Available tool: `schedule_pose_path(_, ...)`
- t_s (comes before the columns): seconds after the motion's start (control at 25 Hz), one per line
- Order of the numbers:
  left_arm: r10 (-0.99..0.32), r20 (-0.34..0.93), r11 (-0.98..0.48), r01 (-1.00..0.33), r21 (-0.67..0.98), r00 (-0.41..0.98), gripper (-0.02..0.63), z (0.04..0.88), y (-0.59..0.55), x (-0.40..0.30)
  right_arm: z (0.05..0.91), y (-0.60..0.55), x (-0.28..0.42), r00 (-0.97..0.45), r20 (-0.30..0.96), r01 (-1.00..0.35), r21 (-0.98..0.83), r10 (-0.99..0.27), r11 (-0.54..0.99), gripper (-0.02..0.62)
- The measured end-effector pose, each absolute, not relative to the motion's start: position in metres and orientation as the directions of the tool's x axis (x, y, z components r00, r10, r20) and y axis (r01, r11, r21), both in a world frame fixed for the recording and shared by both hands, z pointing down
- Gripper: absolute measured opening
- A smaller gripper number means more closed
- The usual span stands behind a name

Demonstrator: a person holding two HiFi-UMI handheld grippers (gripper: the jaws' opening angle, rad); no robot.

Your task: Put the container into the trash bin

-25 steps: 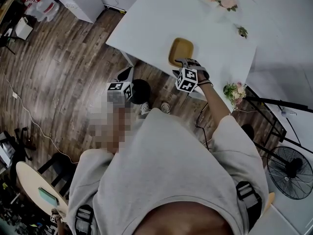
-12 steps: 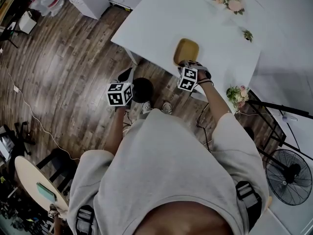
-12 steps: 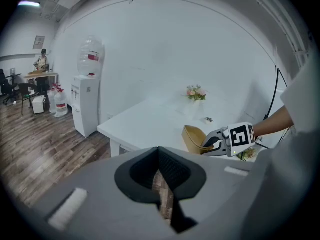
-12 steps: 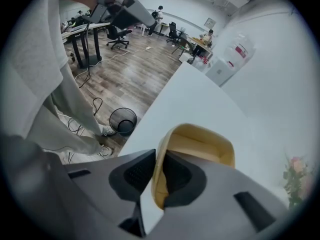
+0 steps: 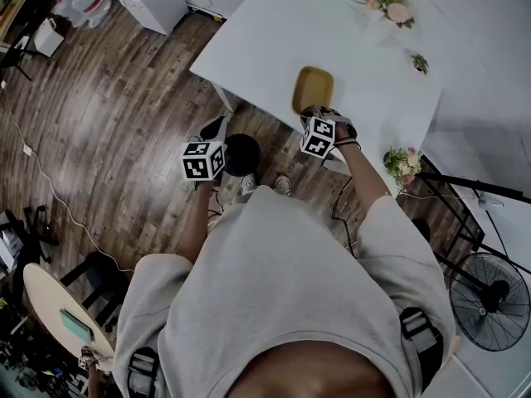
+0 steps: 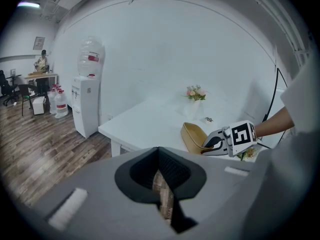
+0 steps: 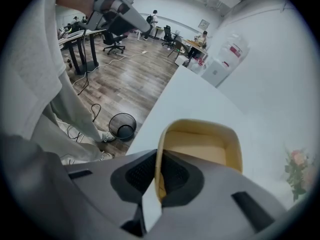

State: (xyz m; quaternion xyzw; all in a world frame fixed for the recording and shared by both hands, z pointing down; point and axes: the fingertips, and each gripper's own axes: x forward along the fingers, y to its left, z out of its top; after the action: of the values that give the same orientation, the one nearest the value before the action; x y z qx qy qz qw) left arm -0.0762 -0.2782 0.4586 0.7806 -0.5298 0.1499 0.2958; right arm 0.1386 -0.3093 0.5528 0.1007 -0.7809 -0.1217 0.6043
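A shallow yellow container (image 5: 313, 89) lies near the front edge of the white table (image 5: 265, 31). My right gripper (image 5: 312, 114) reaches steeply down onto it. In the right gripper view its jaws (image 7: 157, 176) are closing, with the container's near wall (image 7: 200, 144) between the pads, which press on it. My left gripper (image 5: 214, 128) hangs over the floor to the left, shut and holding nothing (image 6: 159, 152). The black mesh trash bin (image 5: 241, 154) stands on the floor under the table's edge, between the two grippers; the right gripper view shows the bin (image 7: 122, 125) too.
Small flower bunches (image 5: 387, 7) (image 5: 401, 161) stand on the table. Cables (image 5: 50, 191) run over the wooden floor. A floor fan (image 5: 489, 298) is at the right and a round table (image 5: 58, 313) at the lower left. A water dispenser (image 6: 88, 94) stands by the wall.
Both grippers and the container stay almost where they were; the head view has shifted a little.
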Motion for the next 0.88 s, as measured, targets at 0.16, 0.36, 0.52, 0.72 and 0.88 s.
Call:
schedule_pose_path(0.16,-0.739,0.542,-0.274,-0.914,0.3,0.399,0.011,0.456,-0.279,-0.071,0.546,-0.312,0.14,-0.26,0.905,-0.03,0.342,-0.338,0.939,0.028)
schedule_pose_path(0.36,-0.738,0.538,-0.286,-0.911,0.295,0.406,0.011,0.455,-0.28,-0.066,0.53,-0.316,0.136,-0.307,0.872,-0.123,0.361,-0.381,0.925,0.026)
schedule_pose_path(0.52,-0.741,0.531,-0.295,-0.91,0.293,0.411,0.011,0.452,-0.28,-0.063,0.51,-0.323,0.132,-0.364,0.829,-0.276,0.339,-0.425,0.899,0.025)
schedule_pose_path(0.72,-0.746,0.523,-0.298,-0.909,0.292,0.412,0.011,0.448,-0.281,-0.063,0.488,-0.333,0.129,-0.422,0.772,-0.462,0.269,-0.476,0.845,0.025)
schedule_pose_path(0.88,-0.75,0.518,-0.299,-0.91,0.289,0.411,0.011,0.445,-0.283,-0.062,0.471,-0.339,0.129,-0.464,0.714,-0.593,0.188,-0.523,0.783,0.025)
